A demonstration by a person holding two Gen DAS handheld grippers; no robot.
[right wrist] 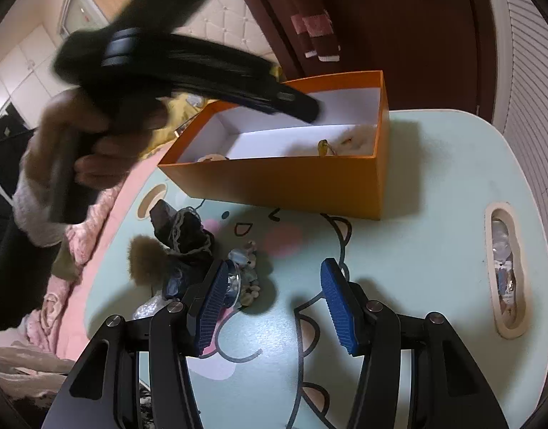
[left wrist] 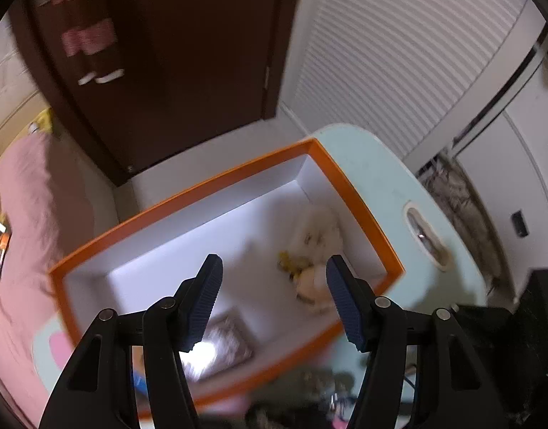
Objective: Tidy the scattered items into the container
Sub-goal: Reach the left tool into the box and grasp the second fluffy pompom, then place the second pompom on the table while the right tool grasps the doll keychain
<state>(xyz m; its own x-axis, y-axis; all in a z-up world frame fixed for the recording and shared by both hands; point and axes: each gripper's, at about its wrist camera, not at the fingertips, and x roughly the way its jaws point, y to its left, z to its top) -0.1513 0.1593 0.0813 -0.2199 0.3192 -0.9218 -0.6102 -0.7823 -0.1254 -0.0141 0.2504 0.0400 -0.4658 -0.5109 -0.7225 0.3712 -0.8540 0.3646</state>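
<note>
Nearest, the right gripper hangs with jaws apart and empty over bare tabletop, just right of a small heap of trinkets by the left edge. Beyond, one orange box holds a white fluffy toy; the left gripper hovers above it, jaws apart, empty.

The left wrist view looks steeply down into the box from close above. The right wrist view faces it across the desk, from farther back.

Dark brown door, white louvred panel beside; pink bedding left.
</note>
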